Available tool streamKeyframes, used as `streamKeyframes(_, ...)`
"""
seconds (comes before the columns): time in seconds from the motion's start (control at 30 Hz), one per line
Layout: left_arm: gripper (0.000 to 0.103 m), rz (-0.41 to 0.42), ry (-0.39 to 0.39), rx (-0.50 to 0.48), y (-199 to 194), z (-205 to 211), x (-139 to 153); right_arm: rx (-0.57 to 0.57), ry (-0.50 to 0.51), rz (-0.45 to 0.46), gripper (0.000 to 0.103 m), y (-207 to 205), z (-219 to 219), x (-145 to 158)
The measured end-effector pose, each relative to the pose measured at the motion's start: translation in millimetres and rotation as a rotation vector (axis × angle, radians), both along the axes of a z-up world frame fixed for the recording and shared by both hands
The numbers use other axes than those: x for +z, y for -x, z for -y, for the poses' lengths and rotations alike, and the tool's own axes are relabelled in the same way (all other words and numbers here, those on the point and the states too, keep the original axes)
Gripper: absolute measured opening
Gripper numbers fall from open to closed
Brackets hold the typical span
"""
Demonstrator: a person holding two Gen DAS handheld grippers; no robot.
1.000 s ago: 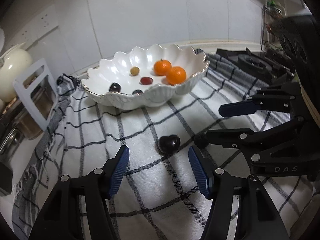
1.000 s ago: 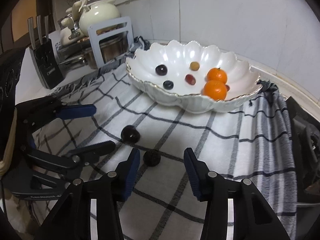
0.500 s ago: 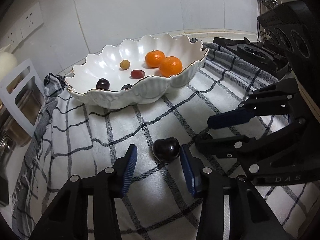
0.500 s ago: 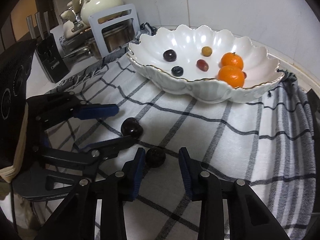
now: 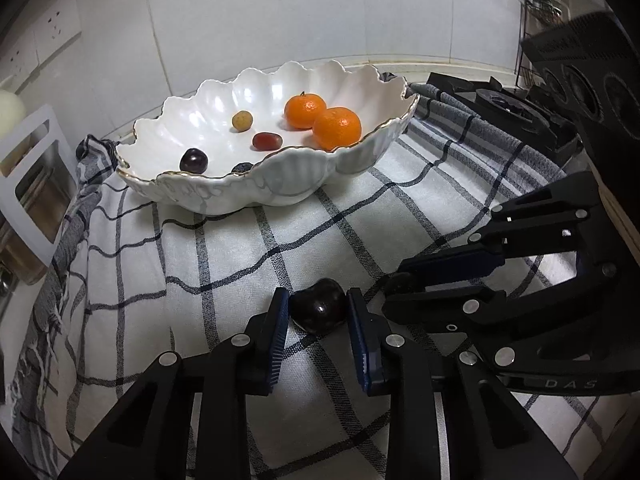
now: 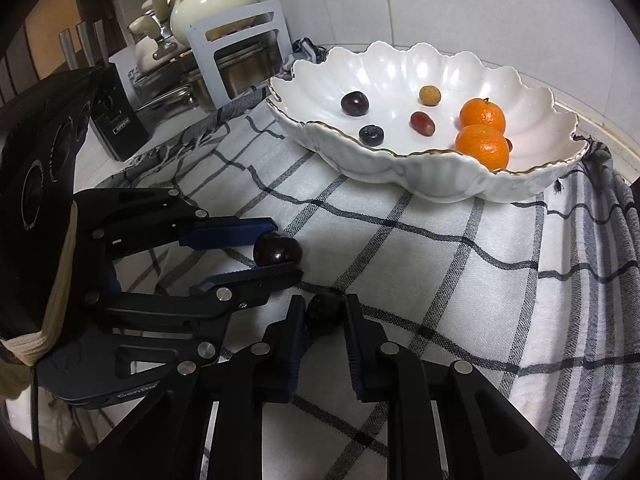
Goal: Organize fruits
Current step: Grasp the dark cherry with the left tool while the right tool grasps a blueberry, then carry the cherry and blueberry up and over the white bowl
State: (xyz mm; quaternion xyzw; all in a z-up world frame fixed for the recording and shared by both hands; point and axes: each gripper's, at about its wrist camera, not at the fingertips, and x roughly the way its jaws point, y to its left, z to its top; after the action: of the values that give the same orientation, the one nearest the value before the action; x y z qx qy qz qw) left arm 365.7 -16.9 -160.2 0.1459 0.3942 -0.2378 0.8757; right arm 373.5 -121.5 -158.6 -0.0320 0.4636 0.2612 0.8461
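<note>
A white scalloped bowl [image 5: 260, 188] [image 6: 420, 176] with a gold rim stands at the back of a checked cloth. It holds two mandarins [image 5: 322, 118], a red grape, a yellowish berry, a dark cherry and a blueberry. On the cloth in front, a loose dark cherry [image 5: 319, 311] [image 6: 277, 251] sits between the blue pads of my left gripper [image 5: 317, 294] [image 6: 284, 249]. Its jaws are closing and both pads touch the cherry. Just beside it, my right gripper [image 6: 324, 300] [image 5: 394, 286] is shut on a small dark round fruit [image 6: 324, 314], which rests on the cloth.
The checked cloth [image 6: 440, 260] covers the counter. A black gas hob [image 5: 500, 104] lies behind the right gripper. A knife block [image 6: 116, 120], a rack with metal pots [image 6: 240, 52] and a cream teapot [image 6: 212, 4] stand at the left. A tiled wall runs behind the bowl.
Both grippers have narrowed from wide open until their pads meet the fruit between them. The left one has come forward and slightly down around the cherry.
</note>
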Motion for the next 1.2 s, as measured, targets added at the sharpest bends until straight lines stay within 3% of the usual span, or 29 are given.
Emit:
streamKeyframes(0.6,0.029,0.036,0.076,0.156,27,-12,29,-0.045,-0.049,0.029,0.021,16,12,17)
streamKeyframes(1.2,0.029,0.159,0.156,0.254,60,-20,80,-0.056,-0.064,0.197,0.021,42,22,78)
